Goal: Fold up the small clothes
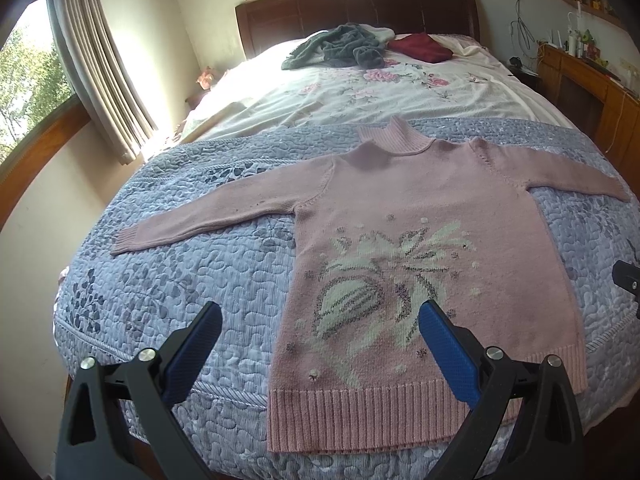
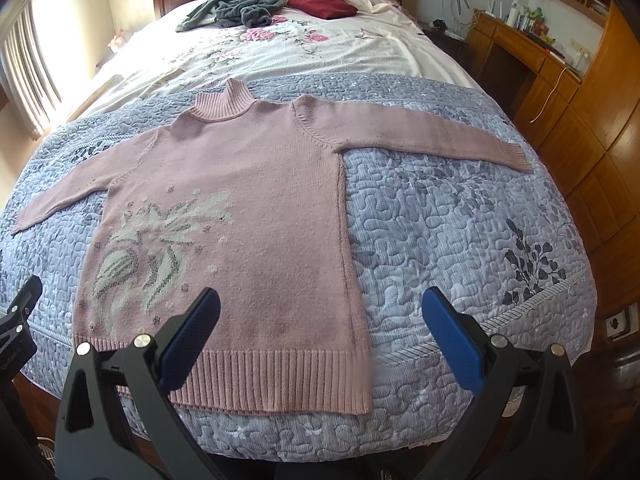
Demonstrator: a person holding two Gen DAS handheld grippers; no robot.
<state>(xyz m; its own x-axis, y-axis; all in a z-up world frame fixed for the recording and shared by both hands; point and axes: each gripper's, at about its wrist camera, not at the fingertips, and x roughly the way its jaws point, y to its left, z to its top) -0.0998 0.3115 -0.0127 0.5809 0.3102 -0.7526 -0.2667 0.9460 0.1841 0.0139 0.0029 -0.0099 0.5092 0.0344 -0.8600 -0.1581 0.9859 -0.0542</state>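
**Both grippers spread above a flat sweater**

Nearest the left wrist camera, the left gripper [image 1: 320,324] is spread wide, its blue pads [image 1: 448,356] well apart and holding nothing. It hangs over the lower left part of the sweater [image 1: 400,208], above the ribbed hem [image 1: 360,416]. The right gripper [image 2: 320,312] is likewise spread wide and empty. It hangs over the sweater's lower right corner, one finger above the hem and the other above the quilt [image 2: 460,220].

The sweater is pink, with a high ribbed collar [image 1: 394,136] and a pale flower pattern [image 1: 384,280] knitted into the front. It lies flat, front up, on the quilt at the foot of the bed, collar toward the headboard [image 1: 356,12], hem at the near edge. Both sleeves are stretched out to the sides, the left sleeve [image 1: 208,220] angled slightly toward the foot, the right sleeve [image 2: 420,132] lying nearly straight.

The quilt is grey-blue with a stitched leaf pattern and covers the near half of the bed. Beyond it lies a white floral sheet [image 1: 380,88]. Near the headboard rest a crumpled grey garment [image 1: 340,46] and a folded dark red garment [image 1: 420,46], just beside each other and well apart from the sweater.

Curtains [image 1: 100,64] hang at the window on the left. A wooden desk [image 2: 532,60] stands to the right of the bed.
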